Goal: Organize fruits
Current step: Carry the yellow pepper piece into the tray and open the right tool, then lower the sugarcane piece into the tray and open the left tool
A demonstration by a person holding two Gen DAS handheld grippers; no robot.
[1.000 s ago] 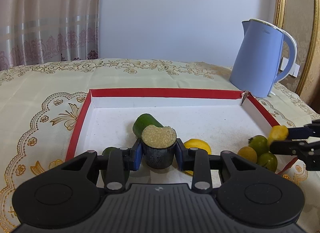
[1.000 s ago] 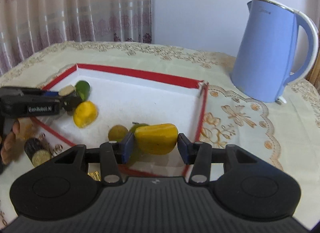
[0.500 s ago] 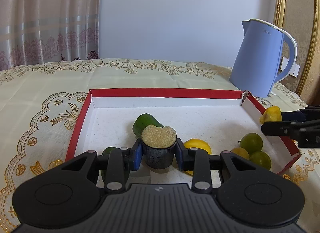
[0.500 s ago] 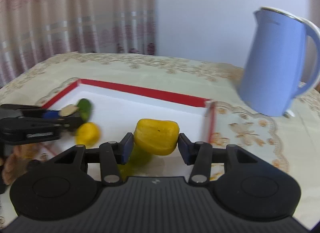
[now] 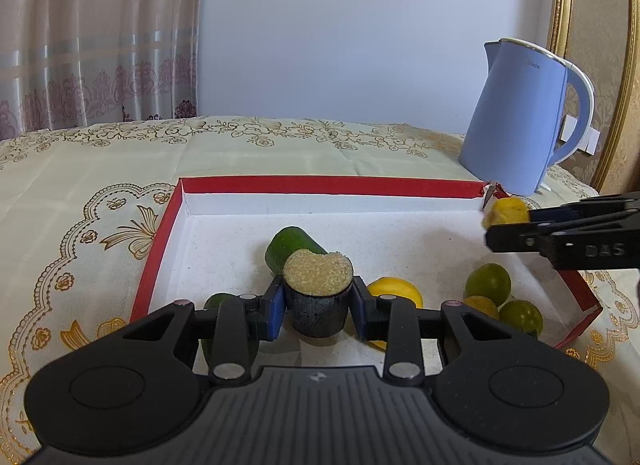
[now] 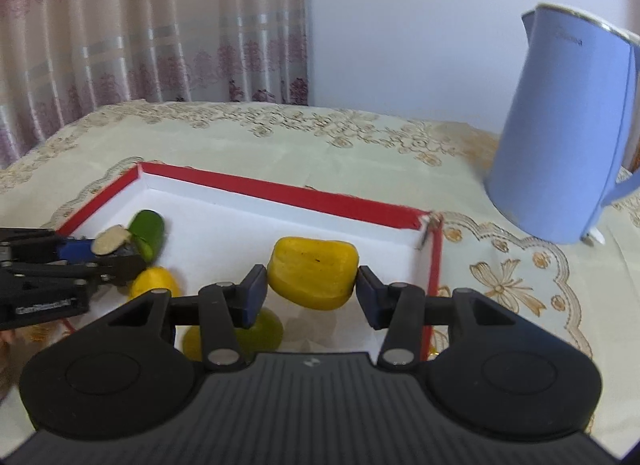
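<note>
Yellow fruit piece: we see it clamped between the pads of the right tongs, held in the air above the tray's near right part.
Dark cylinder piece: a stub with a pale grainy cut top, clamped in the left tongs low over the tray's near side; we cannot name the fruit.
Tray: a shallow red-rimmed box with a white floor; it serves as the collecting place.
Fruit in the tray: a green cylinder piece behind the left tongs, a yellow fruit beside them, and three small round green-yellow fruits clustered at the near right corner.
Progress: we judge the sorting well along; several fruits lie in the tray, and the two held pieces are not yet set down.
Remaining: both pieces need a free spot on the white floor, then release.
Surroundings: the desk carries an embroidered cream cloth; a blue electric kettle stands beyond the tray's far right corner.
</note>
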